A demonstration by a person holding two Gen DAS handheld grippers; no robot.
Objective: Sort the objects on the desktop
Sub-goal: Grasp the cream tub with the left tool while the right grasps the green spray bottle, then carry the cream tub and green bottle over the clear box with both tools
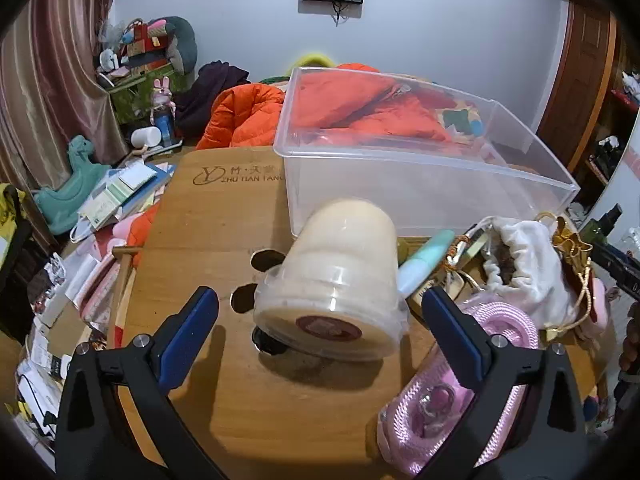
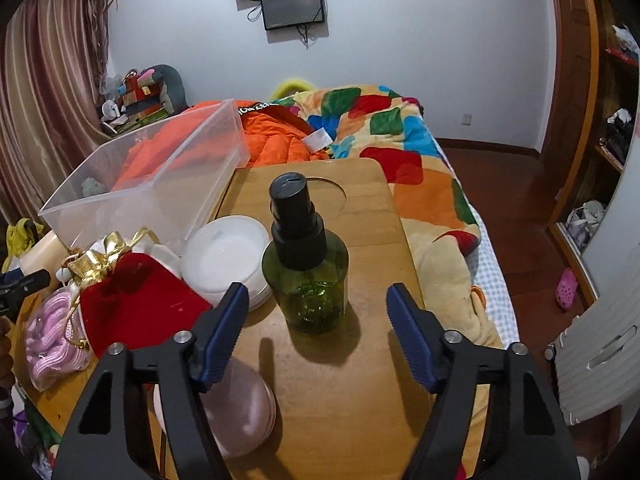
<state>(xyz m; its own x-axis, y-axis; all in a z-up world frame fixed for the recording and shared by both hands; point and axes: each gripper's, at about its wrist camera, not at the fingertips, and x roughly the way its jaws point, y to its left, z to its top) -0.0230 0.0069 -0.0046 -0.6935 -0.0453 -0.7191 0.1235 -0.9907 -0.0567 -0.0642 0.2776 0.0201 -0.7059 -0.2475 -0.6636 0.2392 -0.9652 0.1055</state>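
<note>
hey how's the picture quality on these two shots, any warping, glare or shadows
Left wrist view: strong fisheye bend, dark corners, jar casts a soft shadow toward the camera. Right wrist view: same warping, green bottle sharp, its soft shadow on the table; no harsh glare.

A cream-filled clear jar [image 1: 336, 280] lies tipped on the wooden table [image 1: 208, 240] before an empty clear bin [image 1: 420, 176], while a green spray bottle [image 2: 304, 260] with a black cap stands upright beside a white round tub [image 2: 228, 256].
</note>
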